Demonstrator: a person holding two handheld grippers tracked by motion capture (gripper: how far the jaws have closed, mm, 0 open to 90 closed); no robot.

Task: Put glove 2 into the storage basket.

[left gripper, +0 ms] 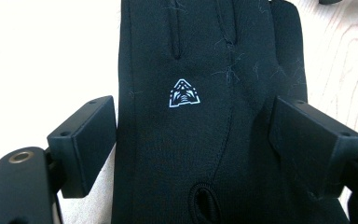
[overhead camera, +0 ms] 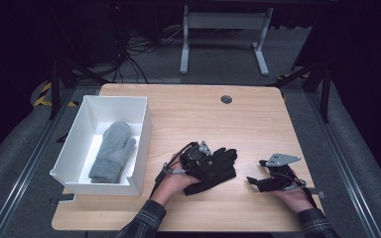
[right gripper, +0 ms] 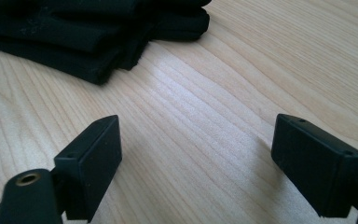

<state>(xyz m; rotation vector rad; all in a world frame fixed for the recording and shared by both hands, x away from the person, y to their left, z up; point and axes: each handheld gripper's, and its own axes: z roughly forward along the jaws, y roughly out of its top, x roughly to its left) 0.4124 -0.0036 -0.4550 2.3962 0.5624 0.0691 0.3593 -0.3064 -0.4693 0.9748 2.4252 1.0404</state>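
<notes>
The left gripper [left gripper: 193, 140] stands with its jaws spread wide on either side of the black glove [left gripper: 205, 93], which lies flat between them; the pads flank the fabric without pinching it, so nothing is actually held. Over to the side, the right gripper [right gripper: 196, 163] has its jaws just as wide apart with only bare wood between them, the glove's fingertips lying a little way ahead of it. From above, the black glove [overhead camera: 213, 166] sits on the light wooden surface [overhead camera: 258, 124] near the person's edge, under the left gripper [overhead camera: 198, 158], with the right gripper [overhead camera: 273, 176] resting apart from it on the other side. Further out, a white box [overhead camera: 79, 124] stands at the left of the surface, and a grey mitten [overhead camera: 113, 151] already lies inside it. I judge the work to be about half done: one piece is boxed, and the black glove has yet to be gripped, lifted and carried across to join it.
</notes>
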